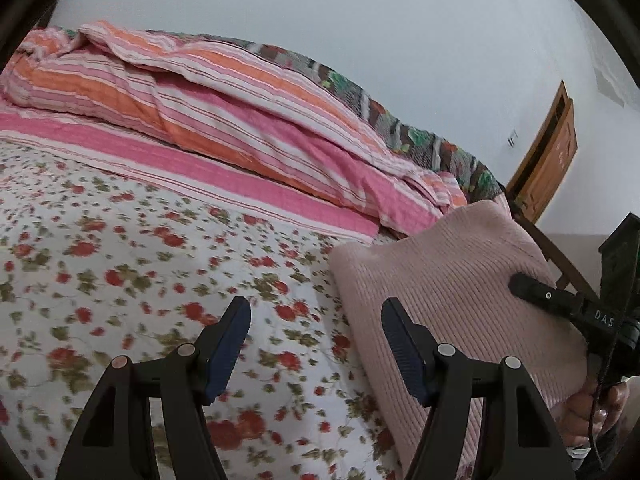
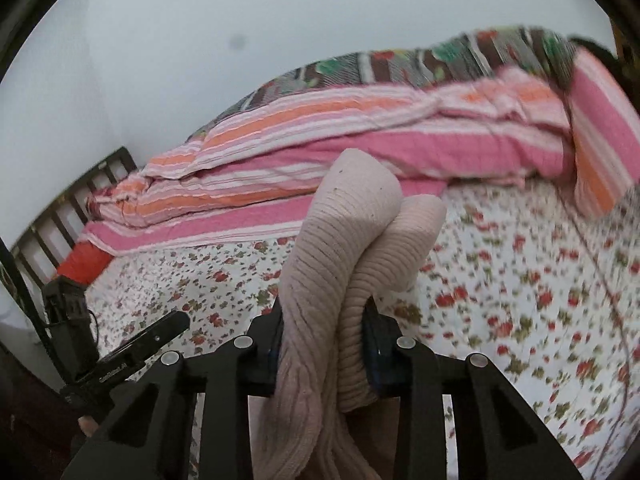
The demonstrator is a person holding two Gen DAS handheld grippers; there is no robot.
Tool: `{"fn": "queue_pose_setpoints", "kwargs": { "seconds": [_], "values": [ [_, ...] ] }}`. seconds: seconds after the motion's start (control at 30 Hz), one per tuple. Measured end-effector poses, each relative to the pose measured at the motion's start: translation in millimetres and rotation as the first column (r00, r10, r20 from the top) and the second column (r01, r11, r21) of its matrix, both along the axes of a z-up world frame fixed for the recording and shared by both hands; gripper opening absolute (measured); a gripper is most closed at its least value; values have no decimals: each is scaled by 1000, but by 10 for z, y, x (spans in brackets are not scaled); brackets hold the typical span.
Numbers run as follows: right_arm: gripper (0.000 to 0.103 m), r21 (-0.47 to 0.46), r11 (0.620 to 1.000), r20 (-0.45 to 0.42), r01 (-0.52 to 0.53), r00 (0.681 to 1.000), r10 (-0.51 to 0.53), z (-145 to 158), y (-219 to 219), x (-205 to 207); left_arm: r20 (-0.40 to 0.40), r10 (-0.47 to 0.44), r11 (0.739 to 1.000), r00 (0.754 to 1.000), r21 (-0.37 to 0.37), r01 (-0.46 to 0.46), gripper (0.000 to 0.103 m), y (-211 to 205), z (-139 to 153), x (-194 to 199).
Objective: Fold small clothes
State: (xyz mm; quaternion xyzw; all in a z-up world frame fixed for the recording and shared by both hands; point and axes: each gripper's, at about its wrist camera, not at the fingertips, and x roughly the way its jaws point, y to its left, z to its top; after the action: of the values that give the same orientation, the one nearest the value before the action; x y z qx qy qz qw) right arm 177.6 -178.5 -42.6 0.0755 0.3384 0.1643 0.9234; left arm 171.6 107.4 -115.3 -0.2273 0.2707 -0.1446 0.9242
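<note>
On the floral bedsheet (image 1: pixel 120 264) we count one pink ribbed knit garment (image 2: pixel 332 264), bunched and pinched in our right gripper (image 2: pixel 324 340), lifted off the bed. Our left gripper (image 1: pixel 316 344) is spread, two fingers holding nothing, garment just beside it. One striped quilt (image 1: pixel 192 92) lies behind, one wooden door (image 1: pixel 548 160) far right.

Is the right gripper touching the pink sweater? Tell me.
Touching. The right wrist view shows the right gripper clamped on the bunched pink sweater, both pads pressing the knit.
</note>
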Motion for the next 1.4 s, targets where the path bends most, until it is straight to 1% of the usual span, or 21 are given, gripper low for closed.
{"fn": "queue_pose_setpoints", "kwargs": {
  "seconds": [0.13, 0.23, 0.4, 0.5, 0.6, 0.67, 0.7, 0.73, 0.8, 0.83, 0.87, 0.9, 0.93, 1.03, 1.13, 1.2, 1.3, 1.4],
  "values": [
    [31, -52, 999, 19, -6, 1000, 6, 135, 269, 53, 7, 29, 1000, 1000, -5, -29, 66, 178, 33, -50],
    [30, -68, 998, 27, -2, 1000, 4, 188, 461, 129, 16, 50, 999, 999, 3, -50, 66, 305, 72, -79],
    [30, -50, 998, 46, -30, 998, 33, 258, 803, 317, 17, 86, 996, 996, 34, -87, 66, 524, 119, -99],
    [30, 2, 998, 58, -67, 996, 67, 304, 994, 442, 13, 114, 992, 993, 55, -115, 66, 652, 131, -86],
    [30, 117, 986, 68, -115, 992, 108, 285, 1039, 575, 4, 128, 990, 992, 50, -128, 66, 720, 103, -45],
    [30, 210, 969, 56, -133, 991, 124, 136, 947, 698, -11, 132, 990, 991, 53, -131, 66, 709, 63, 12],
    [31, 232, 964, 43, -128, 992, 121, 38, 893, 754, -21, 130, 990, 991, 58, -128, 66, 688, 34, 48],
    [32, 229, 967, 20, -108, 994, 107, -124, 828, 836, -27, 125, 990, 992, 63, -123, 66, 660, 8, 79],
    [33, 111, 993, -44, -36, 998, 41, -476, 750, 985, -41, 109, 990, 993, 91, -105, 66, 548, -44, 164],
    [20, 19, 1000, -85, 23, 996, -21, -676, 711, 1060, -47, 103, 989, 994, 109, -98, 66, 490, -60, 208],
    [11, -82, 993, -92, 88, 991, -95, -833, 661, 1098, -50, 98, 988, 994, 125, -91, 66, 439, -73, 243],
    [13, -153, 981, -86, 119, 987, -134, -918, 633, 1111, -54, 91, 986, 994, 148, -82, 66, 361, -85, 301],
    [14, -202, 971, -64, 130, 987, -146, -979, 596, 1106, -57, 81, 984, 995, 165, -71, 66, 280, -93, 364],
    [14, -170, 982, -36, 89, 995, -96, -1007, 503, 1043, -62, 61, 982, 996, 185, -49, 66, 89, -98, 521],
    [14, -194, 978, -14, 74, 997, -78, -1010, 533, 1027, -67, 50, 982, 996, 185, -37, 66, -85, -110, 615],
    [14, -202, 977, -5, 69, 997, -72, -1015, 547, 1024, -76, 50, 980, 996, 197, -34, 66, -177, -167, 678],
    [14, -189, 980, -4, 58, 998, -60, -1036, 524, 1023, -99, 47, 975, 994, 220, -24, 66, -254, -275, 723],
    [14, -176, 983, 1, 51, 999, -51, -1065, 500, 1018, -113, 42, 980, 993, 199, -19, 66, -251, -356, 741]
  ]
}}
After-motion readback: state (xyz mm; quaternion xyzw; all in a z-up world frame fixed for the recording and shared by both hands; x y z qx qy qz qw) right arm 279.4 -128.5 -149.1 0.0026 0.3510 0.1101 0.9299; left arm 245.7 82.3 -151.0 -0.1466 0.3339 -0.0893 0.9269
